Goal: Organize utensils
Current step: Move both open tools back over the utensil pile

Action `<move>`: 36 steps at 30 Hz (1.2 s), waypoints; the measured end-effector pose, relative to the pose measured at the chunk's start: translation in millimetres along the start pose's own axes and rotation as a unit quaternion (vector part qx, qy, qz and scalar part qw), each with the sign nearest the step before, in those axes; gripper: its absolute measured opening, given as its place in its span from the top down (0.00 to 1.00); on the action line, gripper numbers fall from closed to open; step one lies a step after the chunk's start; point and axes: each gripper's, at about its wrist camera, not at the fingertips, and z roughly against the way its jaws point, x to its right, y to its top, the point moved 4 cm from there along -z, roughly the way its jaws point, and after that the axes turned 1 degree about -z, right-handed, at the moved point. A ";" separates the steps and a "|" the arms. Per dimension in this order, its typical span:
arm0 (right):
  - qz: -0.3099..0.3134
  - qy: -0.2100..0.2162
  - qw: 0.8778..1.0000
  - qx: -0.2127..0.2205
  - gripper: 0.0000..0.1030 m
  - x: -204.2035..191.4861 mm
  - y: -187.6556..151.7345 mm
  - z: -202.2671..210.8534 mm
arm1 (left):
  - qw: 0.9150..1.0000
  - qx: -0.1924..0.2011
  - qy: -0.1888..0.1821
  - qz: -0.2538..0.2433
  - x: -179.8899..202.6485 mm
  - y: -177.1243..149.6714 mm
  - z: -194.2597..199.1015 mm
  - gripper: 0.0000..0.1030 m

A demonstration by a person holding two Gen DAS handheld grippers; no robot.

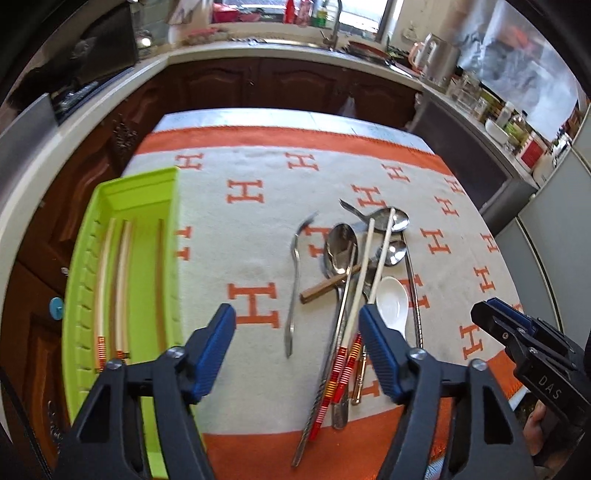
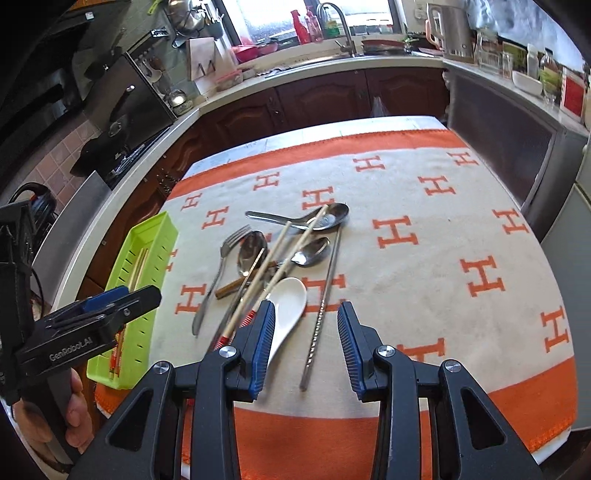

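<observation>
Utensil pile at the middle of the bench: a steel fork lies at its left edge, apart from the rest; beside it sit a large steel spoon, two further steel spoons and a white ceramic soup spoon. Two pale chopsticks with red-striped ends cross over the spoons, a brown wooden handle lies beneath them, and a twisted metal chopstick runs along the pile's right side.

Left of the pile, a lime-green slotted tray rests at the bench edge and holds pale chopsticks of the same kind.

The bench carries a cream cloth with orange H motifs and an orange border. Beyond it stand dark wooden cabinets, a sink tap and a window.

The left gripper and the right gripper both hover with jaws open and empty, nearer the camera than the pile.

Only the right wrist view shows the fork's tines sharply; in the left view they are blurred.
</observation>
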 end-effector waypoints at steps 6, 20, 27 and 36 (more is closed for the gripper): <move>-0.002 0.002 1.000 -0.011 0.65 11.8 -4.0 -21.4 | 0.998 -0.045 -0.022 -0.038 21.9 -12.5 -39.1 0.71; -0.006 0.016 0.999 -0.033 0.65 20.1 -8.5 -52.2 | 0.995 -0.079 -0.013 -0.057 26.7 -23.4 -63.2 0.81; -0.007 0.017 0.999 -0.036 0.65 21.2 -9.8 -57.0 | 0.994 -0.090 -0.005 -0.053 22.8 -26.0 -69.0 0.81; -0.009 0.014 0.999 -0.042 0.65 23.9 -12.2 -63.1 | 0.995 -0.090 -0.007 -0.045 11.4 -39.5 -64.5 0.81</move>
